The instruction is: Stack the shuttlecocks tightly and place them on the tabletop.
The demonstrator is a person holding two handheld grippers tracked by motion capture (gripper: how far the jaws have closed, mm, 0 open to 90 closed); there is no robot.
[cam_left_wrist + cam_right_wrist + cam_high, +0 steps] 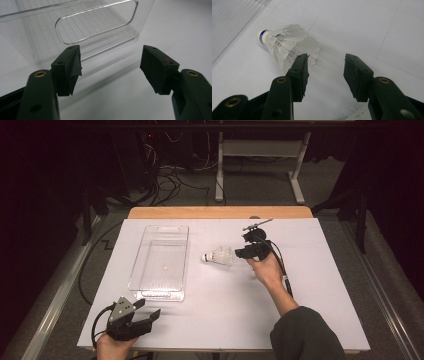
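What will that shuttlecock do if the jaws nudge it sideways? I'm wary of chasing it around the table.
The shuttlecock lies on its side, so it would probably roll in a curve around its cork tip rather than straight. Its thin white skirt looks very light, so a nudge may send it skidding. The skirt also looks springy and would likely flex if squeezed.

No legible text, label, brand, number or sign found. The shuttlecock [287, 42] carries a blue band around its white cork, but no lettering can be made out on it. The clear plastic bin [160, 260] and the white table [225, 305] covering bear no readable markings.
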